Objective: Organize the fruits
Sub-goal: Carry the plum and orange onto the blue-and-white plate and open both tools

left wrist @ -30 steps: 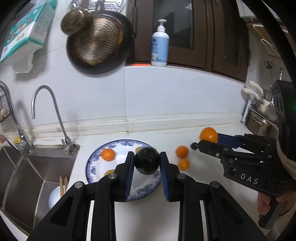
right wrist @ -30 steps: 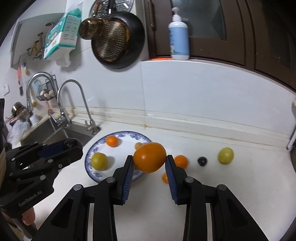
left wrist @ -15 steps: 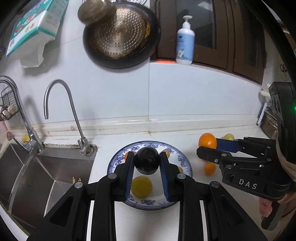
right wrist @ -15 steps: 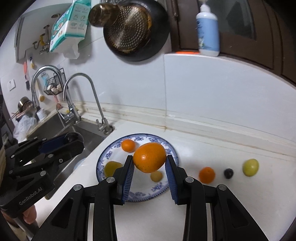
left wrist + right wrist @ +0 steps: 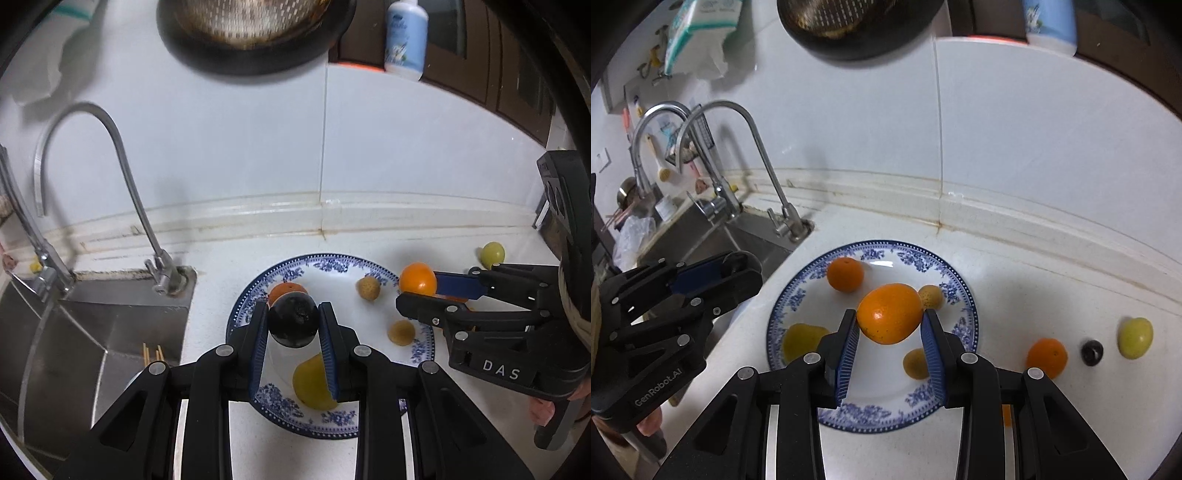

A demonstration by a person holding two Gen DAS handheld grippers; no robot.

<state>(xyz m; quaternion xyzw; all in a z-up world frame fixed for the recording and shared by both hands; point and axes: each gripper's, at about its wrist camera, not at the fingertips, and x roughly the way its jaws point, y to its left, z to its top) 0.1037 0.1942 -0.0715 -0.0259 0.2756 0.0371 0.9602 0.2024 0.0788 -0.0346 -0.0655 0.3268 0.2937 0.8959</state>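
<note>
Change: both hand-held grippers have come forward over the plate; in both views the plate now fills more of the lower centre, and the pan and bottle have slid to the top edge.
Left hand-held gripper (image 5: pixel 293 325): clenched on a dark round fruit (image 5: pixel 293 319), held above the plate's left half, at centre of the left wrist view.
Right hand-held gripper (image 5: pixel 889 325): grasping an orange (image 5: pixel 889 313), held above the plate's middle; the orange is slightly oval, its long axis running across the frame, tilted up to the right.
Plate (image 5: pixel 875 417): blue-patterned, on the white table (image 5: pixel 1052 273), lower centre of the right wrist view.
On plate: a yellow-green fruit (image 5: pixel 799 339) at left, a small orange (image 5: pixel 845 274) at the far side, and two small tan fruits, one (image 5: pixel 914 363) near and one (image 5: pixel 932 295) farther.
Off plate, right: a small orange (image 5: pixel 1046 356), a dark berry (image 5: pixel 1091 352), and a yellow-green fruit (image 5: pixel 1134 338), in a row on the table.
Far left: faucet (image 5: pixel 757 147) over the sink (image 5: pixel 74 332).
Top: hanging pan (image 5: pixel 251 33) and a pump bottle (image 5: pixel 406 37).
</note>
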